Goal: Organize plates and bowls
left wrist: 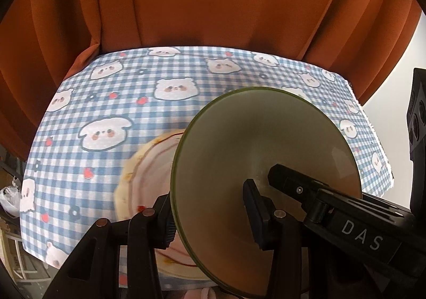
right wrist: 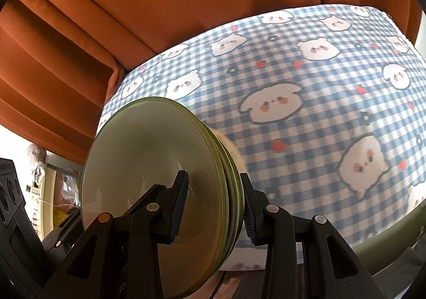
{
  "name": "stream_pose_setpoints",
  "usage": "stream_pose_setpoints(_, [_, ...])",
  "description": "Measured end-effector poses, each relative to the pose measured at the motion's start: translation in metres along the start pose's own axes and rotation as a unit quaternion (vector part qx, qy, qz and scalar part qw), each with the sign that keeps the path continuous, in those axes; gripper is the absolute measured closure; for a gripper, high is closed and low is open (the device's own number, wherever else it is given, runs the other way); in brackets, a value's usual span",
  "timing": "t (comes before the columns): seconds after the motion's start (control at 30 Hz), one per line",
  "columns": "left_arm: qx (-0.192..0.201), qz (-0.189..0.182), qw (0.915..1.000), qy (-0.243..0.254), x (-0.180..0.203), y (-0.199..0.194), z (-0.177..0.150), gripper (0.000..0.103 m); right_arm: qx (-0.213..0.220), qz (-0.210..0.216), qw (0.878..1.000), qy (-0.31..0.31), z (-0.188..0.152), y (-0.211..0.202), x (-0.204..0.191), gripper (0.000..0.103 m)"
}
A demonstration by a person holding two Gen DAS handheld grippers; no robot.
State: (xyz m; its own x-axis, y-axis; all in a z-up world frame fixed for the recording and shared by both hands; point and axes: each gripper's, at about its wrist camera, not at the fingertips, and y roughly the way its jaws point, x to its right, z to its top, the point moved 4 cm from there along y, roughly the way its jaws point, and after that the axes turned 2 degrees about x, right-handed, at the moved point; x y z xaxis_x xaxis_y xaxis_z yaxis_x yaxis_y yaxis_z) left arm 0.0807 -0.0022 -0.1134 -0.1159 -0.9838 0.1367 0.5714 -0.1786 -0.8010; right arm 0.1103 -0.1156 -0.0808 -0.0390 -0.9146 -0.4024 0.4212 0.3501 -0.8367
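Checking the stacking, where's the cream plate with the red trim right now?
The cream plate lies on the checked tablecloth, low centre-left in the left wrist view, directly behind the tilted green dish the left gripper clamps.

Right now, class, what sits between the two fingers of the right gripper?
In the right wrist view, the right gripper has a stack of green plates between its fingers, standing on edge, above the checked tablecloth.

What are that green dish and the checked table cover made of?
Green dish: probably glazed ceramic, possibly melamine; smooth, glossy, with window glints. Cover: looks like printed woven cloth, matte, with a frayed edge at right; coated fabric can't be excluded.
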Motion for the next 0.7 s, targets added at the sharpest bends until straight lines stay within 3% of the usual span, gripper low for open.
stream_pose_setpoints(0.33, [-0.031,-0.008,0.9995,-0.003,-0.04,0.011,-0.004,0.06,-0.022,-0.01,1.0,0.017,-0.013,0.035,-0.034,0.062])
stream_pose_setpoints(0.7, [-0.075,-0.024,0.9966,-0.023,-0.05,0.037,-0.008,0.06,-0.062,-0.037,0.997,0.029,-0.018,0.063,-0.034,0.062])
